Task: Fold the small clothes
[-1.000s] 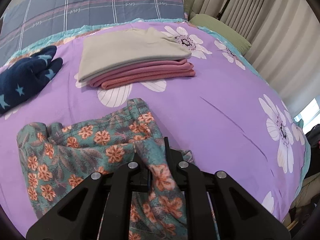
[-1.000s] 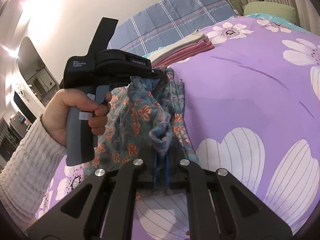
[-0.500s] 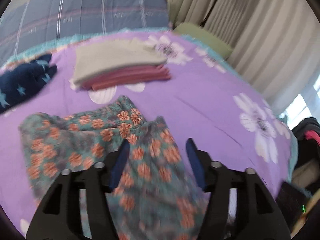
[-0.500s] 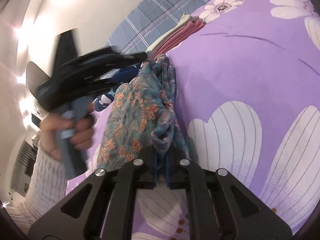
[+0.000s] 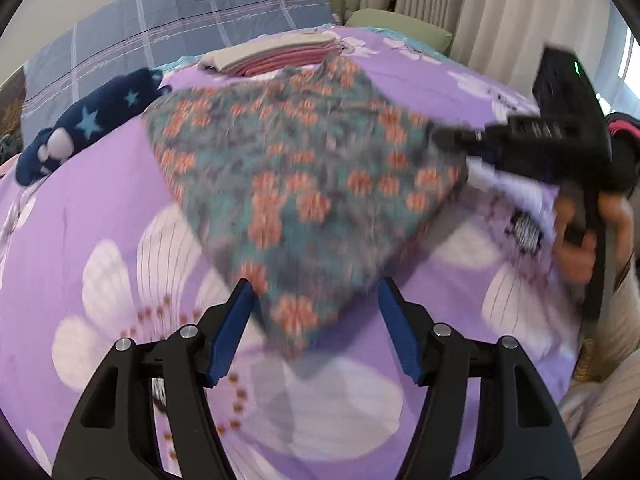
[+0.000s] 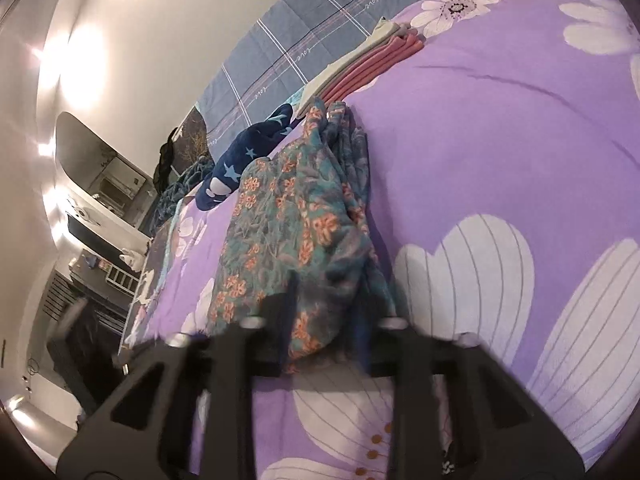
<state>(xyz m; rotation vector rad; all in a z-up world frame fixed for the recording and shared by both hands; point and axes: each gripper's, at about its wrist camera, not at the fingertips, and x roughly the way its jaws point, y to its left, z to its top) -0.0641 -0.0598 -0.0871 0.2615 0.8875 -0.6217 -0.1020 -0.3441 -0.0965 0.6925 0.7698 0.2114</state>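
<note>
Purple flowered bedspread (image 5: 100, 200) on a bed, folded stack (image 5: 276, 56) and navy star-print piece (image 5: 92, 120) toward the head edge. Floral garment (image 5: 304, 168) lies mid-bed, blurred. Left gripper (image 5: 316, 292) jaws are opening, the garment's near corner loose between them; right gripper (image 6: 322, 320) is blurred, jaws parted around the garment's bunched right corner.

Word "love" repeated along stripes of blue plaid pillow (image 6: 320, 36).
</note>
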